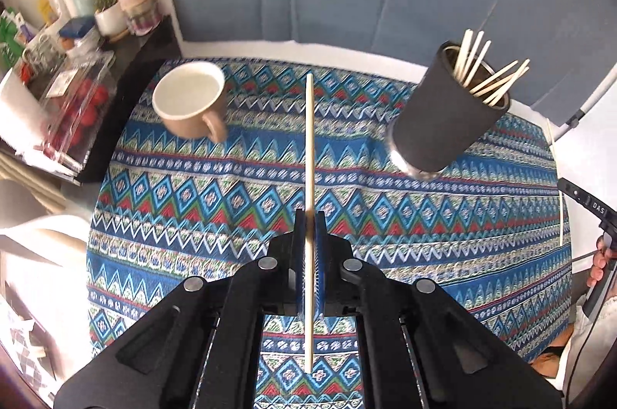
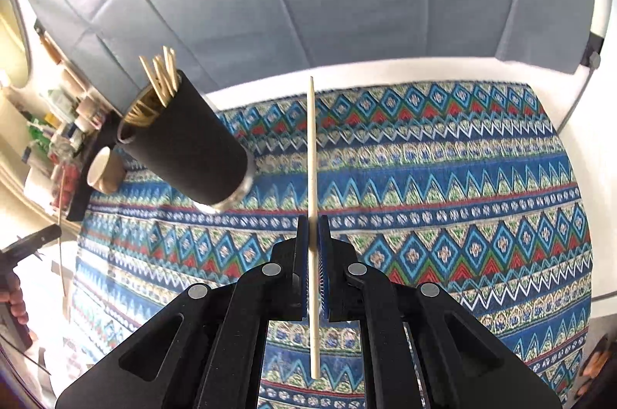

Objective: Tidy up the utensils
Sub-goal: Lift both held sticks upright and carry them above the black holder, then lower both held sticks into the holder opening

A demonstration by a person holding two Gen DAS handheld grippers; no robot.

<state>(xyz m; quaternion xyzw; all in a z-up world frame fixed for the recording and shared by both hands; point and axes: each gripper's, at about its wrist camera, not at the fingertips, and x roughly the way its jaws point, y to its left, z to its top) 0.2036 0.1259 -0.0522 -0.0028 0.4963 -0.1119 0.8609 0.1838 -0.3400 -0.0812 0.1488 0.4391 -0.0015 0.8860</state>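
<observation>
The right gripper (image 2: pixel 313 228) is clamped on a single wooden chopstick (image 2: pixel 313 154) that runs straight out past its fingertips over the patterned tablecloth (image 2: pixel 443 185), while up and left of the jaws stands a black cup (image 2: pixel 193 154) of chopsticks with a beige mug (image 2: pixel 103 170) beyond it.

The patterned cloth (image 1: pixel 216 185) lies bare across its middle and near side, so a hand could pass freely there; toward the back stand two obstacles well apart, a tan mug (image 1: pixel 191 104) on the left and a tall black cup (image 1: pixel 447 116) bristling with wooden sticks (image 1: pixel 486 69) on the right. Left of the mug a crowded shelf (image 1: pixel 77 69) blocks the cloth's edge; between mug and cup the way is open.
</observation>
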